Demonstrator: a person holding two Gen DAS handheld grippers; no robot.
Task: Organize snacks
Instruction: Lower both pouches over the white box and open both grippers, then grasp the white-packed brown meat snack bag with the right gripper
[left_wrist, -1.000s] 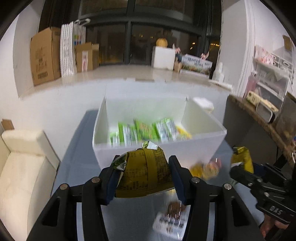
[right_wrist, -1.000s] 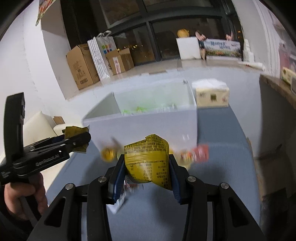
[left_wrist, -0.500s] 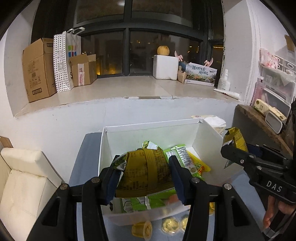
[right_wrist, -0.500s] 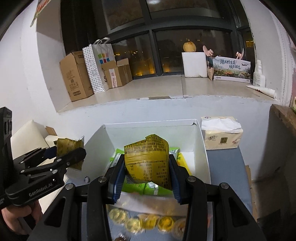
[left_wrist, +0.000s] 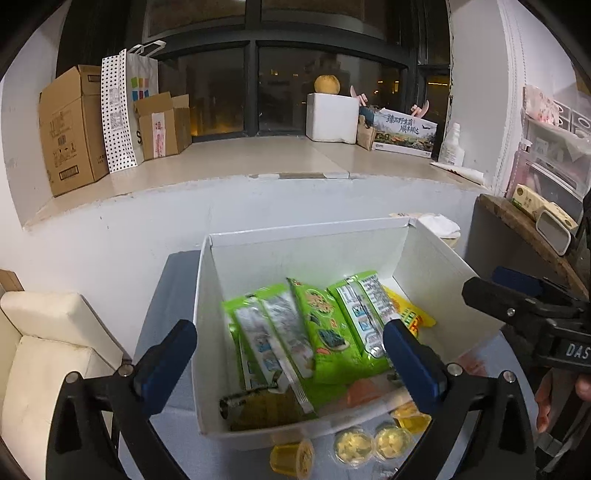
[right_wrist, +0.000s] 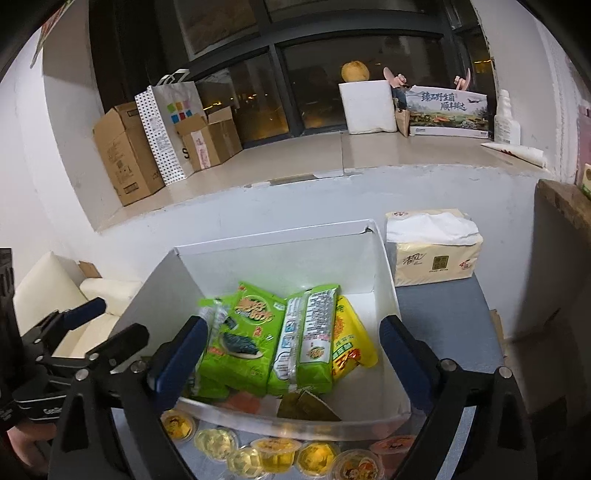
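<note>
Left gripper (left_wrist: 290, 352) over near left part of white box (left_wrist: 310, 236); jaws opening, spread wide, nothing between the blue pads (left_wrist: 166, 363). Dark olive packet (left_wrist: 264, 408) lying flat inside box against near wall, below that gripper, free of both pads. Right gripper (right_wrist: 291, 350) over near right part of same box; jaws opening, wide, nothing gripped. Second dark olive packet (right_wrist: 308, 406) on box floor at near wall, partly under green packs. Green snack packs (right_wrist: 251, 332) lined side by side across box floor, yellow pack (right_wrist: 349, 339) at right end touching them. Row of jelly cups (right_wrist: 273, 454) on grey tabletop (right_wrist: 436, 310) just outside near wall of box. Tissue pack (right_wrist: 432, 254) beside far right corner of box, outside it
</note>
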